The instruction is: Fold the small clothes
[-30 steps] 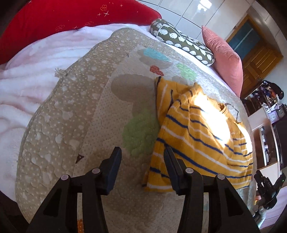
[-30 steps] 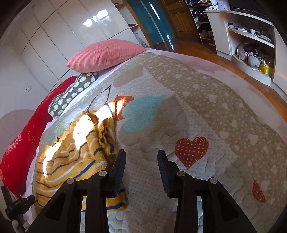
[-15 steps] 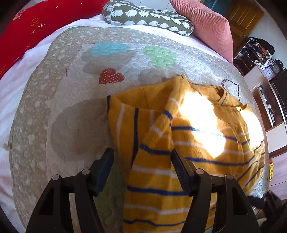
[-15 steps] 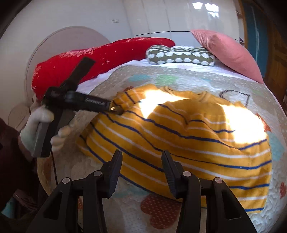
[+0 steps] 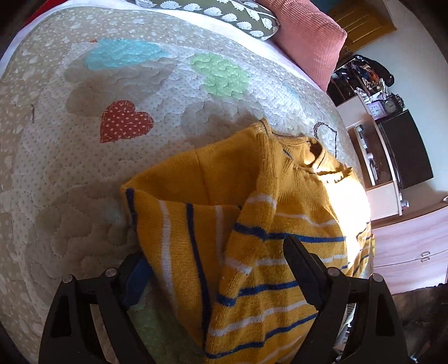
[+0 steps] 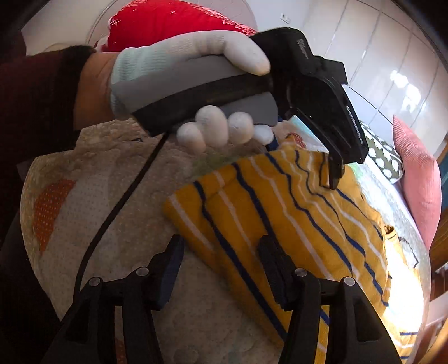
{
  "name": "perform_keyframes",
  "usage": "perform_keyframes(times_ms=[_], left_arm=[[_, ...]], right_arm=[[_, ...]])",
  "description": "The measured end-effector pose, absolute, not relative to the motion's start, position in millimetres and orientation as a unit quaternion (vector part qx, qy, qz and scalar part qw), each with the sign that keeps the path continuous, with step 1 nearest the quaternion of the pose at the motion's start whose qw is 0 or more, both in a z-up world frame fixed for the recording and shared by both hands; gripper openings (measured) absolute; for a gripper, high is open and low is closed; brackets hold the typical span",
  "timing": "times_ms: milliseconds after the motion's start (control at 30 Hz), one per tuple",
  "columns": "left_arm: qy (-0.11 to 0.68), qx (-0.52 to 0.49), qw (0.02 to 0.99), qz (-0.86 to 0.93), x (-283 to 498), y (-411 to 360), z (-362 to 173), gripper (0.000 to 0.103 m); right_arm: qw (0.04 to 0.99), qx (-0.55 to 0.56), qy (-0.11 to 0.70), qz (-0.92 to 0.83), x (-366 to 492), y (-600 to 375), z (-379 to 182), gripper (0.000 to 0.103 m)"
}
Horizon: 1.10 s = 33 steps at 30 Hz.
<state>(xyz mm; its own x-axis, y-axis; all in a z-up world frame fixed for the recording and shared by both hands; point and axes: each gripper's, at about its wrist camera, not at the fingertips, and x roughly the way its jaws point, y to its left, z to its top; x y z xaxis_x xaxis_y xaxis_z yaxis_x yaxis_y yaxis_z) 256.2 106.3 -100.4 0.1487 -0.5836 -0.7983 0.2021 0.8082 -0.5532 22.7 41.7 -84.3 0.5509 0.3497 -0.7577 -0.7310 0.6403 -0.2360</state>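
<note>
A small yellow sweater (image 5: 252,238) with blue and white stripes lies on the quilted bed cover (image 5: 84,168), one sleeve folded across its body. My left gripper (image 5: 215,257) is open, its jaws wide on either side of the folded sleeve and side edge. In the right wrist view the sweater (image 6: 294,212) lies ahead, with the left gripper body (image 6: 322,92) held by a gloved hand above it, one fingertip (image 6: 334,176) touching the fabric. My right gripper (image 6: 221,257) is open and empty over the sweater's near corner.
A pink pillow (image 5: 308,36) and a green patterned pillow (image 5: 224,14) lie at the head of the bed. A red cushion (image 6: 173,22) is behind the hand. Shelves and a cabinet (image 5: 392,156) stand off the right bed edge. A black cable (image 6: 117,210) trails over the cover.
My left gripper has moved forward over the sweater's folded sleeve. My right gripper has swung round and come close to the sweater's near corner, beside the left hand.
</note>
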Motion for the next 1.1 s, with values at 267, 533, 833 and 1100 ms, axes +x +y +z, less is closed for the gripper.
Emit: perform_keyframes(times_ms=[267, 533, 833, 1100], left_arm=[[0.597, -0.202, 0.738, -0.24, 258, 123, -104, 0.015], [0.571, -0.214, 0.765, -0.206, 247, 103, -57, 0.011], [0.548, -0.158, 0.791, -0.222, 241, -21, 15, 0.011], [0.566, -0.083, 0.774, -0.271, 227, -182, 0, 0.011]], right_arm=[[0.843, -0.323, 0.31, 0.299, 23, 66, -98, 0.04], [0.874, -0.27, 0.287, 0.284, 19, 45, -68, 0.01], [0.933, -0.159, 0.251, 0.205, 9, -77, -10, 0.009], [0.947, 0.019, 0.304, 0.098, 2, -236, -17, 0.009]])
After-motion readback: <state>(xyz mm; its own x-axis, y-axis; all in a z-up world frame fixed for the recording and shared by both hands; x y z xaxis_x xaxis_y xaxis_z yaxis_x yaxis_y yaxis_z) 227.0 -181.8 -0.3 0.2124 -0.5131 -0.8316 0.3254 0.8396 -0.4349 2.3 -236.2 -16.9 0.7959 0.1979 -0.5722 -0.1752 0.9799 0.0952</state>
